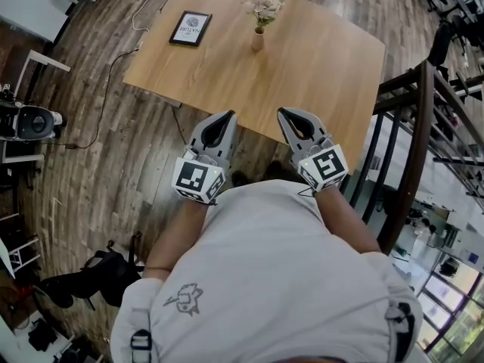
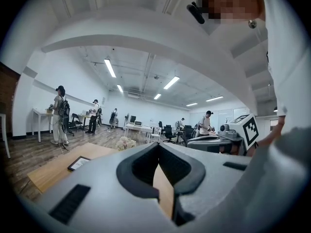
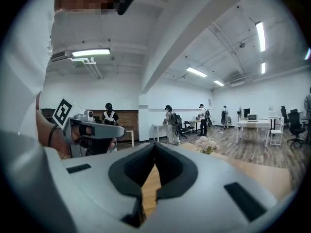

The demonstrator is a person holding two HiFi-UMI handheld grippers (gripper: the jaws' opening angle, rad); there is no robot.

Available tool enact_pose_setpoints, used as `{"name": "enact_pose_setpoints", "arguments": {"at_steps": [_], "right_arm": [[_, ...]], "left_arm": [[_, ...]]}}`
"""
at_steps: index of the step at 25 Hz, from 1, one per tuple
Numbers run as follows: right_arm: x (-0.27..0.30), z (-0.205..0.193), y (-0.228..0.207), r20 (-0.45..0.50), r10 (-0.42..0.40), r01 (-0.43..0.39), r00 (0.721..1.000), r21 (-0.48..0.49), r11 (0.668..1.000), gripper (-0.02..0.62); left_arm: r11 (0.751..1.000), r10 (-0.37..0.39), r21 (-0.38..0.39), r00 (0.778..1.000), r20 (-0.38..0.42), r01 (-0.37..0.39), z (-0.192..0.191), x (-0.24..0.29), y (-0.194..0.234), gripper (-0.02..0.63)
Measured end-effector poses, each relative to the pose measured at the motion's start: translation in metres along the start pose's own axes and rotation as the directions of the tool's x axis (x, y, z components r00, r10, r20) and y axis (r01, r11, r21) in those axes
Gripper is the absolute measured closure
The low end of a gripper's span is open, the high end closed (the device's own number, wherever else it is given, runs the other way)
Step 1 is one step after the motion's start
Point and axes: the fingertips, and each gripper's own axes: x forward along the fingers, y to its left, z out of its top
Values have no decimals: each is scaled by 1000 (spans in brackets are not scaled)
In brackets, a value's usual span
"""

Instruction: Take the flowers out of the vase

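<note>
Closest in is the person's pale shirt (image 1: 265,278), and past it the left gripper (image 1: 229,116) and right gripper (image 1: 282,114) poke out side by side over the near edge of the desk (image 1: 333,59). Both are clenched on nothing: the dark-padded fingers (image 3: 124,174) meet at their tips, with only bare wood showing through the gap behind.

The vase (image 1: 258,40) stands upright on the far part of the desk, well apart from both grippers and straight ahead, roughly on the line between them — neither hand looks clearly nearer. Its flowers (image 1: 264,6) rise out of the neck, stems vertical, so I'd judge the pull has to go straight up once a gripper opens and reaches them.

The vase is small, narrow and pinkish-tan; the blooms are pale, ruffled and soft — easily crushed, I'd guess. The desk is smooth light wood with fine grain. A dark-framed picture (image 1: 190,29) lies flat to the vase's left.
</note>
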Motion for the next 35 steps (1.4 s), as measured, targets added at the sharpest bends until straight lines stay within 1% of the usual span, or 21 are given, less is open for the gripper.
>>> {"name": "enact_pose_setpoints", "arguments": {"at_steps": [4, 8, 11, 14, 19, 22, 28, 35], "right_arm": [[8, 1, -24, 5, 1, -2, 1000, 6, 1000, 591], [20, -6, -47, 4, 21, -21, 1000, 20, 1000, 591], [30, -7, -67, 8, 43, -43, 999, 12, 999, 591], [34, -9, -87, 11, 47, -47, 999, 20, 999, 591], [35, -14, -106, 3, 51, -51, 999, 34, 998, 591], [39, -22, -117, -13, 42, -41, 999, 58, 997, 591], [54, -38, -138, -52, 19, -14, 998, 92, 996, 591], [92, -57, -149, -112, -10, 23, 994, 116, 993, 591]], "left_arm": [[1000, 2, -2, 1000, -11, -2, -1, 23, 5, 601], [1000, 24, -4, 999, -23, -24, -4, 45, 13, 601], [999, 39, 5, 999, -21, -39, -1, 66, 19, 601], [999, 54, 8, 998, -20, -54, 0, 86, 22, 601], [998, 65, 7, 998, -26, -65, 0, 103, 26, 601], [998, 60, 9, 998, -38, -59, -1, 112, 28, 601], [999, 43, -16, 997, -71, -44, -10, 134, 44, 601], [999, -34, -32, 992, -122, 30, -25, 155, 70, 601]]}}
